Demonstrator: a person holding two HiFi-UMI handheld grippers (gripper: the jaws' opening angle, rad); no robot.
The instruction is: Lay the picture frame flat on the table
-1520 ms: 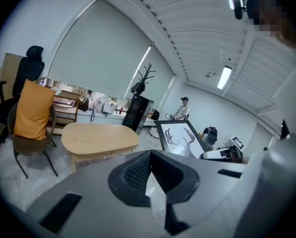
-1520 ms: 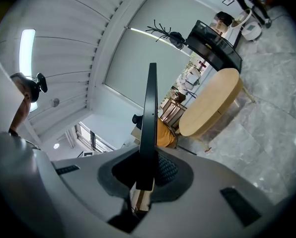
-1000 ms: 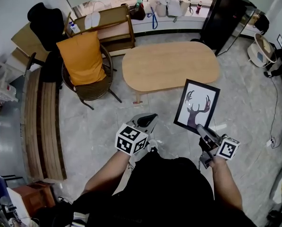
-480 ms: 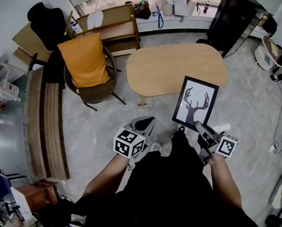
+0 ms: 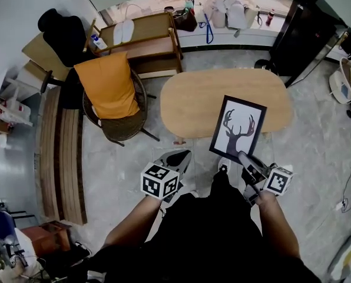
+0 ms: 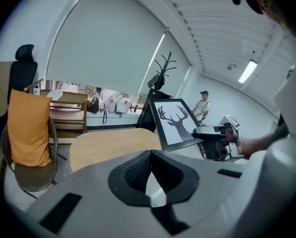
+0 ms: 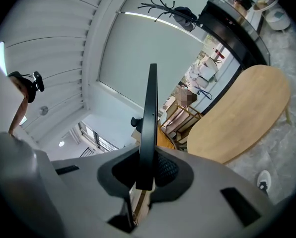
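Grey tiled floor (image 5: 317,140), orange-cushioned chair (image 5: 119,125)

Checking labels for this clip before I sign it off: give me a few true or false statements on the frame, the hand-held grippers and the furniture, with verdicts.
1. The right hand-held gripper is shut on the frame, at its edge. True.
2. The frame lies flat on the table. False: it is held tilted in the air over the table's near edge, not set down.
3. The left hand-held gripper holds nothing. True.
4. The cushion on the chair is blue. False: it is orange.
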